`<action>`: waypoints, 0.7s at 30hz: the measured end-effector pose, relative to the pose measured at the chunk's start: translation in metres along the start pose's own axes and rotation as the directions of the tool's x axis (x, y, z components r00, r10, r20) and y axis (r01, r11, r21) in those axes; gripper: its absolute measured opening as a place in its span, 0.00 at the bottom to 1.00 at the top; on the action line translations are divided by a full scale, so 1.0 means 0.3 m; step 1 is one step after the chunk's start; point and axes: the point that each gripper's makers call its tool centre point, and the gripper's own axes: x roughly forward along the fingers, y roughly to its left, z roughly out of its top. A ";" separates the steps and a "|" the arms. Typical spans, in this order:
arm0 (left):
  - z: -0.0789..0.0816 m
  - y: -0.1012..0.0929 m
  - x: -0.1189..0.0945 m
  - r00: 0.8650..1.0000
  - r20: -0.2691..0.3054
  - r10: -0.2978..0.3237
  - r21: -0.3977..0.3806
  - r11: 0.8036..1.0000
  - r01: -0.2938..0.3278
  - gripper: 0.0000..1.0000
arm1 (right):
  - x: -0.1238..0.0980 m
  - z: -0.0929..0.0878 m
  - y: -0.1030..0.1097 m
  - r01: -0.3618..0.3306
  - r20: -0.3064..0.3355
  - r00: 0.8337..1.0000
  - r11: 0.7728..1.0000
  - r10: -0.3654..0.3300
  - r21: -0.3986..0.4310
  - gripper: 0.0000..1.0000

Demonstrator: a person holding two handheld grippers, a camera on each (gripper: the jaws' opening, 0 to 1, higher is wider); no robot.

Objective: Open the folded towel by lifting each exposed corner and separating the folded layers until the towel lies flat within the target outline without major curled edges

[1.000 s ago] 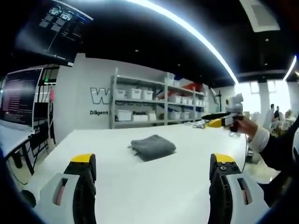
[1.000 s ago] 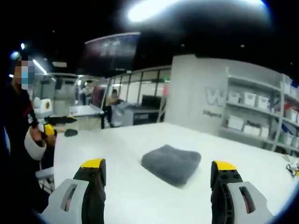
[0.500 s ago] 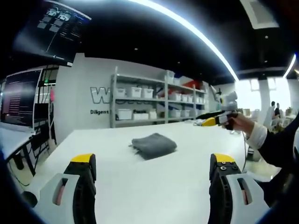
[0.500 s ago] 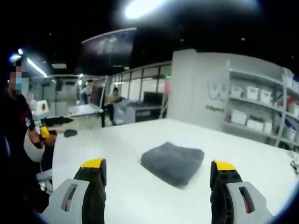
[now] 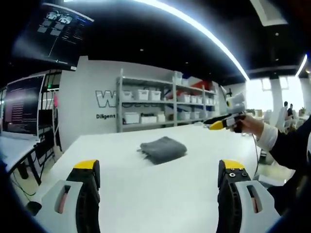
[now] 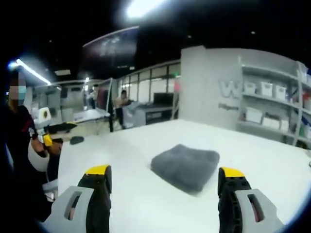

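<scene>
Both views have been eased nearer. The left claw (image 5: 158, 177) and right claw (image 6: 164, 182) are held wide, empty, above the white desk (image 5: 146, 189). The folded grey fleecy towel (image 6: 185, 166) lies mid-desk, untouched. Grey storage shelves (image 5: 165, 104) are seen beyond.

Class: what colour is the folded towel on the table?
Dark grey; the towel shows best in the right gripper view.

White table (image 5: 146, 194) with a folded grey towel (image 5: 163, 149) on top.
</scene>
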 end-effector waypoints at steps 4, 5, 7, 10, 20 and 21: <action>0.001 0.002 -0.005 1.000 -0.001 0.002 -0.001 1.000 -0.002 1.00 | 0.022 -0.012 -0.028 0.006 -0.013 1.000 1.000 -0.006 0.017 0.89; 0.004 0.003 -0.008 1.000 -0.001 0.003 0.004 1.000 -0.003 1.00 | 0.026 -0.013 -0.036 0.010 -0.015 1.000 1.000 -0.010 0.019 0.89; 0.007 0.003 -0.011 1.000 0.001 0.003 0.009 1.000 -0.003 1.00 | 0.031 -0.015 -0.044 0.016 -0.017 1.000 1.000 -0.016 0.021 0.89; 0.006 0.005 -0.011 1.000 0.000 0.003 0.012 1.000 -0.003 1.00 | 0.041 -0.020 -0.058 0.021 -0.022 1.000 1.000 -0.020 0.023 0.89; -0.010 -0.011 -0.008 0.999 -0.017 -0.031 0.003 1.000 0.031 1.00 | 0.077 -0.031 -0.088 0.034 -0.027 0.999 0.999 -0.033 0.038 0.87; -0.010 -0.010 -0.009 0.999 -0.017 -0.030 0.004 1.000 0.030 1.00 | 0.082 -0.031 -0.096 0.036 -0.027 0.999 0.999 -0.035 0.039 0.87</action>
